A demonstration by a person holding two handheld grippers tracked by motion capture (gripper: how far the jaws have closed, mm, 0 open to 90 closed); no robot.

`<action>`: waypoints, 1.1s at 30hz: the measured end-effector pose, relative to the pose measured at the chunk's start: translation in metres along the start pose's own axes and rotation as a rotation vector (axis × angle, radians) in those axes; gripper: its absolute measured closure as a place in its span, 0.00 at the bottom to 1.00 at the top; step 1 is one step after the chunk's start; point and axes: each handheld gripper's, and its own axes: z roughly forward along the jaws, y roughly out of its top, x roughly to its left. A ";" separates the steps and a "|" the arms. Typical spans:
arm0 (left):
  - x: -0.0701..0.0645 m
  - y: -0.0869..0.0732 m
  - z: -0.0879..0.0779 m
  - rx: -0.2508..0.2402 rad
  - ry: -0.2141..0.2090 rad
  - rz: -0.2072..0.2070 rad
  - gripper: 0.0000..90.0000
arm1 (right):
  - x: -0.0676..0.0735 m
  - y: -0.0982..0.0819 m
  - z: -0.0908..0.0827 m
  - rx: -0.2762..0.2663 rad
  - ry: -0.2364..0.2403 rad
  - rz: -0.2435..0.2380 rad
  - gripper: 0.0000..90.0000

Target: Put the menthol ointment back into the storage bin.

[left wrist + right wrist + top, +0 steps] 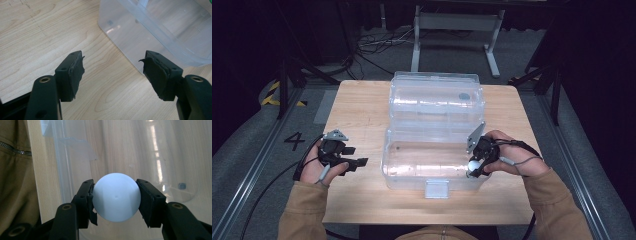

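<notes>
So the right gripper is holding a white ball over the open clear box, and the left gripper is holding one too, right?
Not quite. The left gripper holds nothing: the left gripper view shows its jaws open over bare table. The right gripper does hold the white ball over the box.

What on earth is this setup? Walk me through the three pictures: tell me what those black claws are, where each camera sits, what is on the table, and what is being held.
A person sits at a wooden table with a hand-held, two-jaw gripper in each hand. The high view looks down from above. The other two pictures come from cameras riding on the grippers, looking along their black jaws. On the table stands a clear plastic box with its lid swung open behind it. The right gripper is over the box's right end, its jaws closed on a white ball. The left gripper is beside the box over bare wood, jaws open and holding nothing.
</notes>
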 end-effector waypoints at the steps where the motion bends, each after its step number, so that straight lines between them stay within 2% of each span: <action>1: 0.000 0.000 0.000 0.000 0.000 0.000 0.37 | 0.000 0.000 0.001 -0.001 0.000 -0.001 0.56; 4: 0.000 0.000 0.000 0.001 -0.001 -0.001 0.37 | -0.001 0.000 0.004 0.002 0.002 -0.016 0.56; 20: 0.002 -0.001 0.000 0.006 -0.004 -0.001 0.37 | -0.002 0.003 0.014 0.038 0.018 -0.010 0.56; 27: 0.003 -0.002 0.001 0.001 -0.002 -0.010 0.37 | -0.003 0.005 0.018 0.056 0.018 -0.033 0.56; 33: 0.005 -0.003 0.001 0.006 0.001 -0.007 0.37 | -0.004 0.006 0.021 0.060 0.023 -0.031 0.56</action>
